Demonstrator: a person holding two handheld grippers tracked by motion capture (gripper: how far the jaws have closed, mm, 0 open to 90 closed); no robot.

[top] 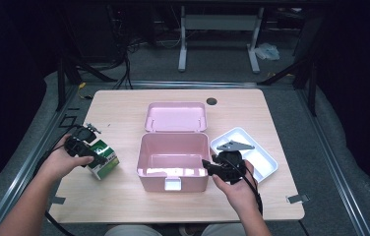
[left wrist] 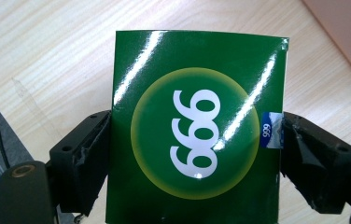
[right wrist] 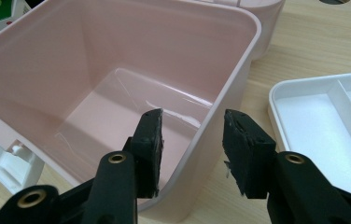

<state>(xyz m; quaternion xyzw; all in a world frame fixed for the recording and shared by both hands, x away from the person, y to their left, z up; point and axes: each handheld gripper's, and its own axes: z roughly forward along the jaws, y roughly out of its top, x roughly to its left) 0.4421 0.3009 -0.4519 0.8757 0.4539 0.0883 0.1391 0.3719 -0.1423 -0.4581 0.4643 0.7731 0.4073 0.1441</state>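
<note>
Clamped between my left gripper's (left wrist: 197,140) jaws sits the green carton (left wrist: 197,126), left of the pink box (top: 173,157). Right gripper (right wrist: 192,135) straddles the box's wall, unclenched. Next: lift the carton in.

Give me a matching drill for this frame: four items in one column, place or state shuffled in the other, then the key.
Items
1. green box
2. pink bin
3. white tray
4. right gripper

Place or state
A. lid swung back, nothing inside
B. jaws astride the bin's wall, not pressing on it
C. clamped between the left gripper's jaws
D. divided into compartments, on the table right of the bin

Pairs: 1-C, 2-A, 3-D, 4-B
</note>
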